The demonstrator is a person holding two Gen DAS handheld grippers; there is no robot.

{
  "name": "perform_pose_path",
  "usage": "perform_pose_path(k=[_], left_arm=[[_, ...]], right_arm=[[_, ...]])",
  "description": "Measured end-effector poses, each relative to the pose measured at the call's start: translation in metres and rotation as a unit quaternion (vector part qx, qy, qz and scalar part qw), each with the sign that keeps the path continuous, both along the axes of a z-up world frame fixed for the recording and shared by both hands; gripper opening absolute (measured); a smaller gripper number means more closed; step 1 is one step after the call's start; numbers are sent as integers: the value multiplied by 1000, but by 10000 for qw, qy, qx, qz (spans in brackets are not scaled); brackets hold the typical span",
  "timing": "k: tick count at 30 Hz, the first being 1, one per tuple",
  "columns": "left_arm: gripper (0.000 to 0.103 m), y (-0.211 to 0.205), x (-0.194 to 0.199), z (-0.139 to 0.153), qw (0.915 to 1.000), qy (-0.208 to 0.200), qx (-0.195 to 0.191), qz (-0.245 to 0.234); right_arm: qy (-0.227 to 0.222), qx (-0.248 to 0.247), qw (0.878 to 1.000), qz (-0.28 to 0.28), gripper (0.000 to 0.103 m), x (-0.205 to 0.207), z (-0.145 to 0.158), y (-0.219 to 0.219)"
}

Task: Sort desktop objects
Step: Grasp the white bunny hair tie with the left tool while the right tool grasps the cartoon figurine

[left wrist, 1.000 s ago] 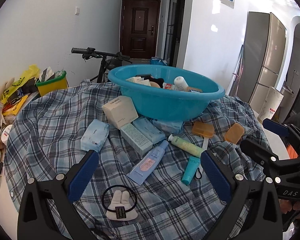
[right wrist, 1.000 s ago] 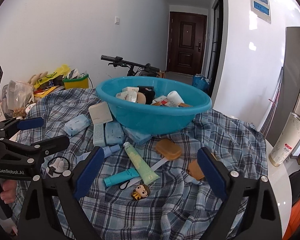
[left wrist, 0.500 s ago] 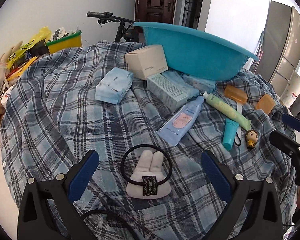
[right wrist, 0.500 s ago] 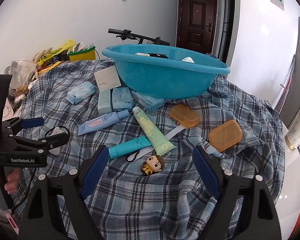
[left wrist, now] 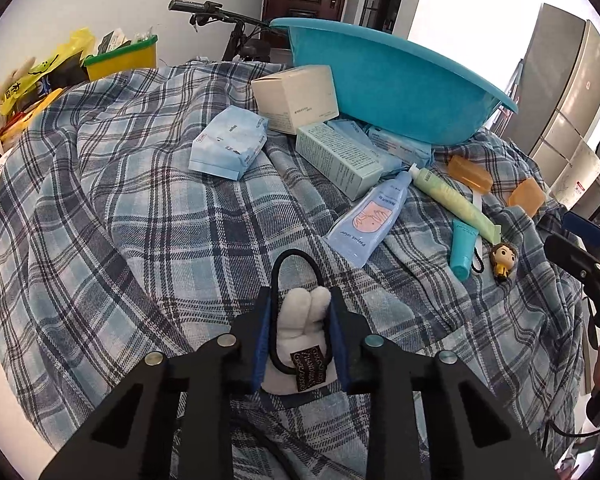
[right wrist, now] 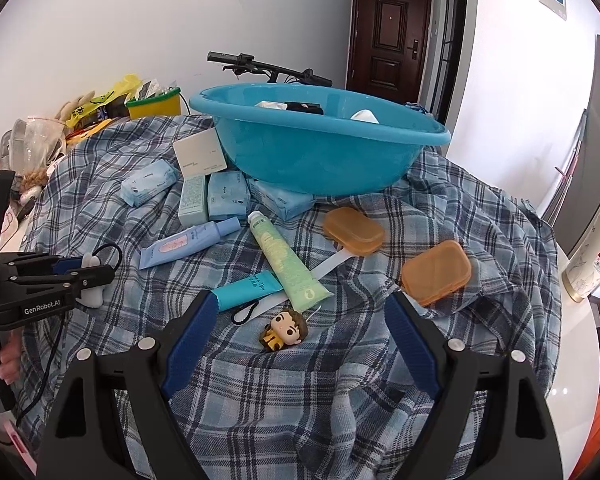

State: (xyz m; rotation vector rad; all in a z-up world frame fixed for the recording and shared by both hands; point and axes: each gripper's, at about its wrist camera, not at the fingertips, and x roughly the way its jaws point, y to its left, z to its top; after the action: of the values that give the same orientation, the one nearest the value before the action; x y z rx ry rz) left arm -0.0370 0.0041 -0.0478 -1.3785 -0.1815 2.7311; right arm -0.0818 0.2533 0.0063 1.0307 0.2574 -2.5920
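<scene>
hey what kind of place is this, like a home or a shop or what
Most likely a home, probably a flat's living area by the entrance hall: a dark front door at the corridor's end, a bicycle parked by the wall, and a table covered with a plaid cloth holding toiletries.

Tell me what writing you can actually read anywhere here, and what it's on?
"GenRobot.AI": side of the left gripper, whose jaws are closing on the white plush hair tie.
Print on the blue tube, teal tube, boxes and the plush's tag: too small or blurred.
</scene>
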Motion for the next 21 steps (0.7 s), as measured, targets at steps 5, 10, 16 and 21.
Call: perform_pose_path(k=[5,10,16,21], left_arm=[[24,5,6,9,9998,136,-61,-117],[23,7,10,15,9997,173,4,-183],[23,5,11,18,9997,198,46,-161],[23,4,11,16,9997,168,59,-149]], right_arm=[[-258,162,9992,255,85,-8,-8,-3],[-503,291,9974,437,68,-18,-24,-6],[-867,235,9941,604,53,-32,-42,-6],[-926,272,9932,655,31,-33,-52,-9]])
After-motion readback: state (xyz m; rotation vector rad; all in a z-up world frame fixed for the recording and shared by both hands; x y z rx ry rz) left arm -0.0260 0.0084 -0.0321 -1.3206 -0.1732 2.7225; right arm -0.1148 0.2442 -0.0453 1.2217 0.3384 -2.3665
